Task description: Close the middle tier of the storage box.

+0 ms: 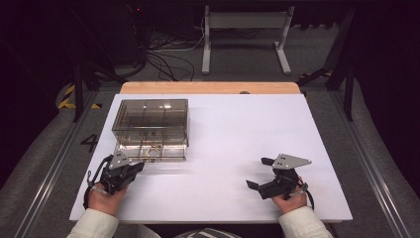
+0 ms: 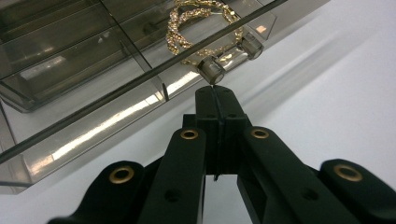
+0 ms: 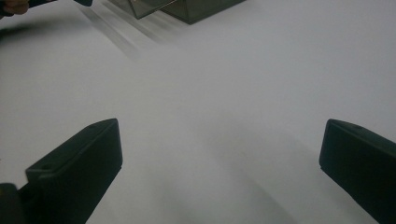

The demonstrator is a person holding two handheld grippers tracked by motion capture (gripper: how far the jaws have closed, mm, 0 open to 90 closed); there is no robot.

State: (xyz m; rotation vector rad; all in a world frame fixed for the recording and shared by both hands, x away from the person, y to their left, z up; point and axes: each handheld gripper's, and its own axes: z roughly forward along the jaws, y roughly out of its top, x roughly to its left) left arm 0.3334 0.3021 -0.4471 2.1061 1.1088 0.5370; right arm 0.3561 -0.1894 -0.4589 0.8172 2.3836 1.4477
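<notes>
The left gripper has its jaws pressed fully together, with nothing between them. Its tip stands just in front of the box, very close to one of the two clear knobs on the front of the drawer, but I cannot tell if it touches the knob. The drawer is pulled out a little from the bottom of the box, toward the person. Inside the drawer, just behind the knobs, lie gold hoops. The box itself sits on the white table, at its far left part.

The right gripper rests well apart from the box, on the right side, with its jaws wide apart and holding nothing.

What can go wrong from here, in my judgement: the closed tip is narrow and the knob is round and smooth, so a push can slip off to the side. The box looks light, so a push on the drawer may slide the whole box away, because the right gripper does not hold it. If the drawer goes in crooked, it may jam, and the hoops can shift inside.
</notes>
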